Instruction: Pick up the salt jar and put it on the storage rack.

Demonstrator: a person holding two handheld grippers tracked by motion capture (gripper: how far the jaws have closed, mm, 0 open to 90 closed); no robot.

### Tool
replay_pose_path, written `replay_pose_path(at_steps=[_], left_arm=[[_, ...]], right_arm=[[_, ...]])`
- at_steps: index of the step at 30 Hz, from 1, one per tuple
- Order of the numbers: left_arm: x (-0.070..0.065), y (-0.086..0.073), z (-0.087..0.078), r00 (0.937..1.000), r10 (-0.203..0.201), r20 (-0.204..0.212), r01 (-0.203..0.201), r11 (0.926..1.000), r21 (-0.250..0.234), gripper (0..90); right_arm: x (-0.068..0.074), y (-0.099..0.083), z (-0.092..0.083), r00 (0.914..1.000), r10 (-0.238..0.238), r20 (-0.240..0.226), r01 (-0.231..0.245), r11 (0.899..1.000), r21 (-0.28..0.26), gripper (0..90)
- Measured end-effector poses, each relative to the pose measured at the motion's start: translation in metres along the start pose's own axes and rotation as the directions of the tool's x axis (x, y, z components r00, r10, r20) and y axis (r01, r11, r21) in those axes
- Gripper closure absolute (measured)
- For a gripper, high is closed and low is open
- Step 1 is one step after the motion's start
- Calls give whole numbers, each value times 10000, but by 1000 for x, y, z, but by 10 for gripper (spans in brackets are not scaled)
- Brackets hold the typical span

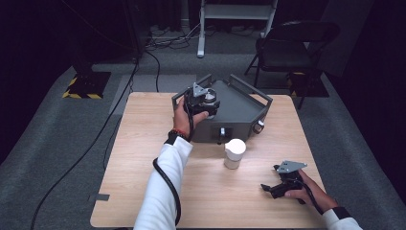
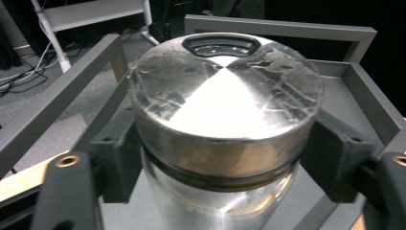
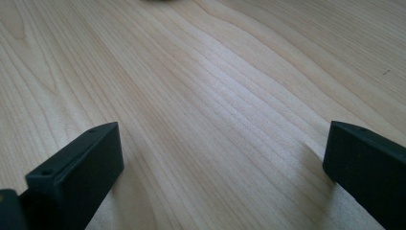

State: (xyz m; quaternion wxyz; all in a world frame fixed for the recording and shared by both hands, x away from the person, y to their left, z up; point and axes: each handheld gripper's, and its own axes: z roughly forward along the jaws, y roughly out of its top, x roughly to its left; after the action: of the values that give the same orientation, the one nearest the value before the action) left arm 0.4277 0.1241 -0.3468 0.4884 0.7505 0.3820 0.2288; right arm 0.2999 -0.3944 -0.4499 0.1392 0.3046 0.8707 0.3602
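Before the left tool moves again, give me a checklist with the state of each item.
1. Left tool around the steel jar: ok, one jaw on each side just under the lid.
2. Pads pressing on the jar: cannot tell, the contact is too close to judge.
3. Jar upright: ok, it stands straight on the grey metal box.
4. Rails of the box clear of the jar: ok, they stand apart from it.
5. White cup out of the way: ok, it stands on the table in front of the box.
6. Right tool free: ok, open over bare wood.
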Motion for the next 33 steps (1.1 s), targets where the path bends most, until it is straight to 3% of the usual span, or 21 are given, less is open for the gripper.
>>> replay_pose_path(at_steps=[3,6,14,17,22,24,27,33], left_arm=[[-6,6,3,9989,464,-121,-457,9977,502,107],[-6,6,5,9990,451,-27,-448,9969,641,43],[-10,3,1,9974,701,-175,-693,9966,453,27],[-16,1,-3,9947,982,-300,-971,9946,378,27],[-17,2,-15,9920,1238,-250,-1231,9920,280,23],[-20,4,-21,9865,1601,-338,-1589,9867,344,17],[-18,6,-32,9857,1663,-254,-1658,9859,214,16],[-18,8,-51,9752,2207,-142,-2204,9752,195,7]], right_arm=[[0,0,0,10000,4,-1,-4,10000,1,0],[0,0,0,10000,3,-1,-3,10000,0,0],[0,0,0,10000,2,-2,-2,10000,1,0],[0,0,0,10000,2,-2,-2,10000,1,0],[0,0,0,10000,1,-2,-1,10000,1,0],[0,0,0,10000,1,-1,-1,10000,3,0],[0,0,0,10000,5,-2,-5,10000,4,0],[0,0,0,10000,4,-2,-4,10000,4,0]])
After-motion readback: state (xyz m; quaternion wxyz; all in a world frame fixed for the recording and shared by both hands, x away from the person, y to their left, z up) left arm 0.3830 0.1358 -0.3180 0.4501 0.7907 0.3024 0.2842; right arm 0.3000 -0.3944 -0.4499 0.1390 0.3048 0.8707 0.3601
